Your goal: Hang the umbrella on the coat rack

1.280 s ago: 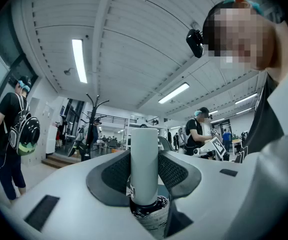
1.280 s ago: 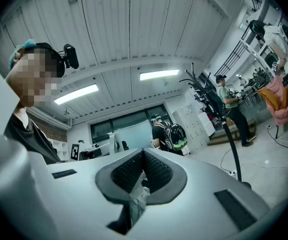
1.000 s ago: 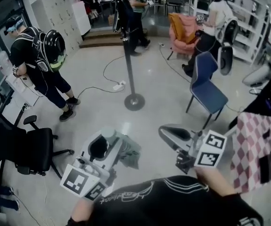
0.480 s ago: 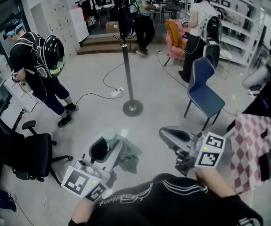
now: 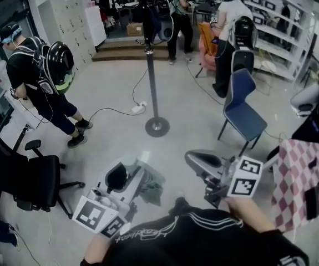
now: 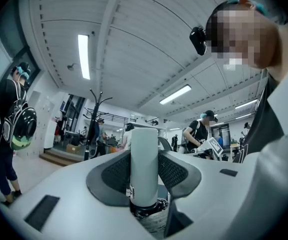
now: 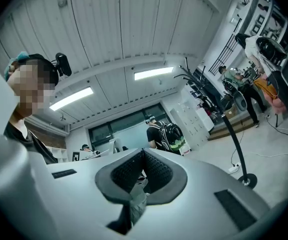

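Observation:
A folded grey-green umbrella (image 5: 152,183) hangs low in front of me. Its pale cylindrical handle (image 6: 144,154) stands upright between the pads of my left gripper (image 5: 120,173), which is shut on it. To the right, my right gripper (image 5: 195,160) points left with its tips together (image 7: 142,156). Grey-green cloth (image 7: 136,196) shows in the gap behind those tips; I cannot tell whether it is pinched. The coat rack (image 5: 151,65) is a black pole on a round base (image 5: 157,126), a few steps ahead, with things hanging from its top hooks. It also shows in both gripper views, the rack (image 6: 94,116) and its pole (image 7: 234,134).
A person with a backpack (image 5: 42,76) bends at the left, near a black office chair (image 5: 34,176). A blue chair (image 5: 241,101) and a checked tablecloth (image 5: 303,173) are at the right. A cable with a power strip (image 5: 140,107) lies beside the rack's base. More people stand behind the rack.
Both grippers and the umbrella keep their places. The people at the back have shifted, and my view has tipped up a little, showing more of the rack's top.

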`<state>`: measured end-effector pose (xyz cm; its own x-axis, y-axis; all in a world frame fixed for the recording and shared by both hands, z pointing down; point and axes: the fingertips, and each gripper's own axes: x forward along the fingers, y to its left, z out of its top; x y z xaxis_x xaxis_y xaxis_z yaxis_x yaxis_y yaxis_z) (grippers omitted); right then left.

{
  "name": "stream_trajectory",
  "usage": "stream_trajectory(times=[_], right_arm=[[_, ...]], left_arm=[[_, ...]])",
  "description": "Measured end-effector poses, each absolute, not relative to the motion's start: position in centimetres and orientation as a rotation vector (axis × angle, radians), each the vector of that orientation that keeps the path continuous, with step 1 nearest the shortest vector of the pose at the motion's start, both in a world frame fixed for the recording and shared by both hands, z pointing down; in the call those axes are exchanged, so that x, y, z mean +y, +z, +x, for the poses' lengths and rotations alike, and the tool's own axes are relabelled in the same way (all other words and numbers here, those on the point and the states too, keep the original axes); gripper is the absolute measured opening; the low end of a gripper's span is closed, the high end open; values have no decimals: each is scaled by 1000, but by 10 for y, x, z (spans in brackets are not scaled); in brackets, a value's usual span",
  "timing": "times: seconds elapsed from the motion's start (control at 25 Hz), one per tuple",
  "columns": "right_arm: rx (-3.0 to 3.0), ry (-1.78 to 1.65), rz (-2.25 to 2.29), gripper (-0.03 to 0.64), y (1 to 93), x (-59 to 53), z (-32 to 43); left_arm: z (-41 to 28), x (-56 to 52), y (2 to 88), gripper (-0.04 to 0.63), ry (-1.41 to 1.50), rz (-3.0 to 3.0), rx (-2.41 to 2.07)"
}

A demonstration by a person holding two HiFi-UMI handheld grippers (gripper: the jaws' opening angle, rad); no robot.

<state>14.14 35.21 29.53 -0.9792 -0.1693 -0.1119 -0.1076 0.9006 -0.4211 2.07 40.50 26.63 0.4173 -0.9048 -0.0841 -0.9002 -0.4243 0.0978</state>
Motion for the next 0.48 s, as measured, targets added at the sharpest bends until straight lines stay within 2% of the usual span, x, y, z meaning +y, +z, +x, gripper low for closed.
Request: stream_trajectory(times=[0.48], right_arm=[[2906,-728,-182,12,326,236,119]], left_arm=[[-5,291,294,158,-148,2521,-1695]])
